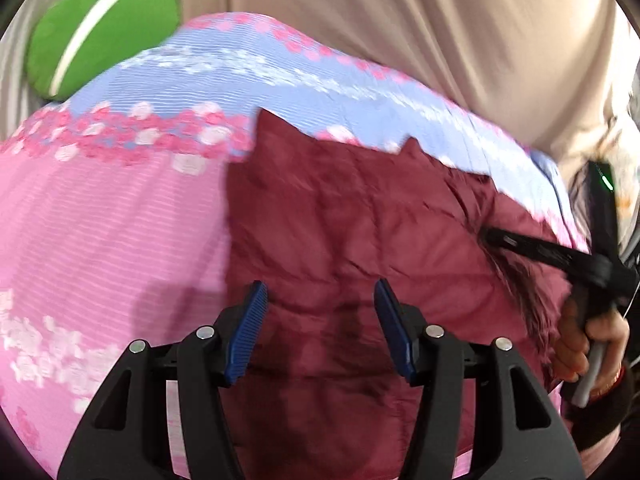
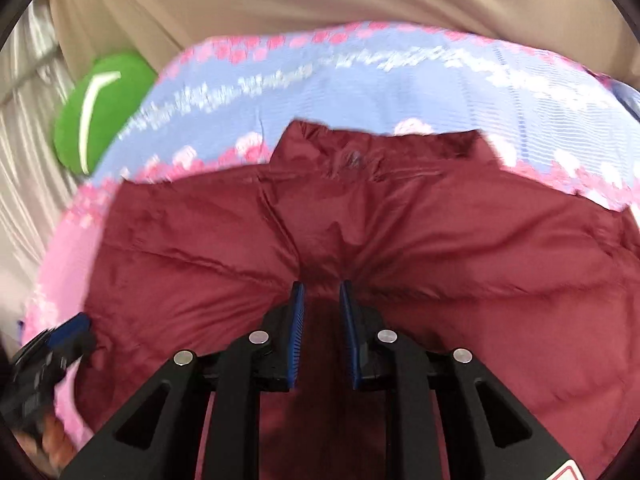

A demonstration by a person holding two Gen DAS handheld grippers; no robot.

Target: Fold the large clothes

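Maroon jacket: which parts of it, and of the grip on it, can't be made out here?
- Right gripper: pads close around a raised fold of the maroon jacket; contact unclear, blurred.
- Jacket hem, both views: cut off by bottom edge and gripper bodies.
- Right sleeve, left wrist view: behind right gripper.

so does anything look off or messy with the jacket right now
Nothing damaged or spilled. The maroon jacket lies wrinkled and not yet squared on the pink and blue bedspread, its fabric puckered toward the right gripper. A green cushion sits beyond the bedspread's far edge.
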